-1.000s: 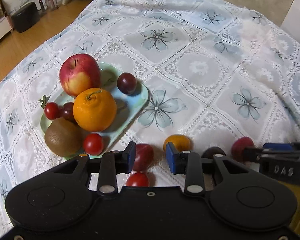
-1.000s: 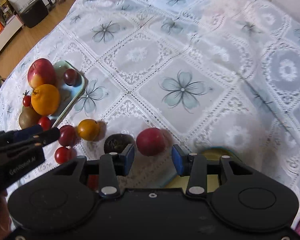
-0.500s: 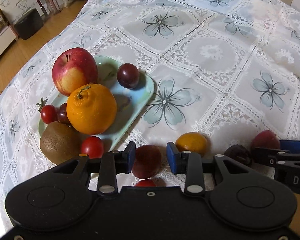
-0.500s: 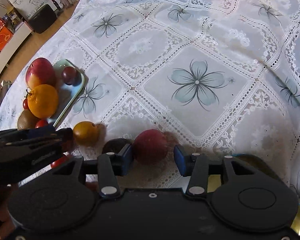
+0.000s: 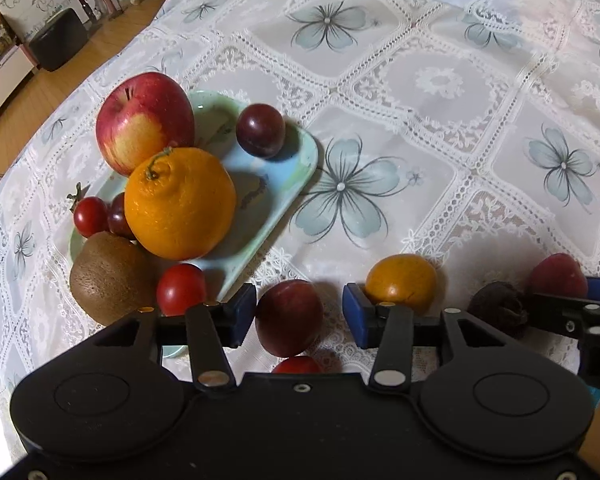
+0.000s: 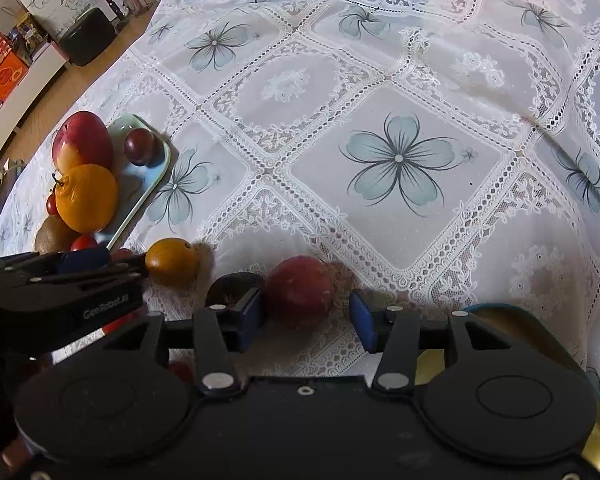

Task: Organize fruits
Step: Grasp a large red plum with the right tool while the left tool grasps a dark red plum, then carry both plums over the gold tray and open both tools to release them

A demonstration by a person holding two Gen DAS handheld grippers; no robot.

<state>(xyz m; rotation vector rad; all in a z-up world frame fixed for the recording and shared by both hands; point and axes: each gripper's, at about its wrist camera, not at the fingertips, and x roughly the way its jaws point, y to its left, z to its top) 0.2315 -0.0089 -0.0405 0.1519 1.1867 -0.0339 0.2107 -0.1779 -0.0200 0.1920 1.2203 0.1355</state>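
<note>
A pale green tray (image 5: pixel 300 168) holds an apple (image 5: pixel 144 120), a large orange (image 5: pixel 180 204), a dark plum (image 5: pixel 260 130), a kiwi (image 5: pixel 108 278) and cherry tomatoes (image 5: pixel 180 288). My left gripper (image 5: pixel 299 316) is open with a dark red plum (image 5: pixel 288 318) between its fingers on the cloth. A small orange (image 5: pixel 402 286) lies just past its right finger. My right gripper (image 6: pixel 307 320) is open around a red fruit (image 6: pixel 300 290), which touches the left finger. A dark wrinkled fruit (image 6: pixel 232 286) lies beside it.
A white lace tablecloth with blue flowers (image 6: pixel 396 160) covers the table. A yellow dish with a blue rim (image 6: pixel 512 332) sits at the near right. Another tomato (image 5: pixel 296 366) lies under the left gripper. Floor and furniture (image 6: pixel 84 36) lie beyond the table's left edge.
Both grippers have moved forward and lower. The plum now sits between the left fingers and the red fruit between the right fingers. Both stay open.
</note>
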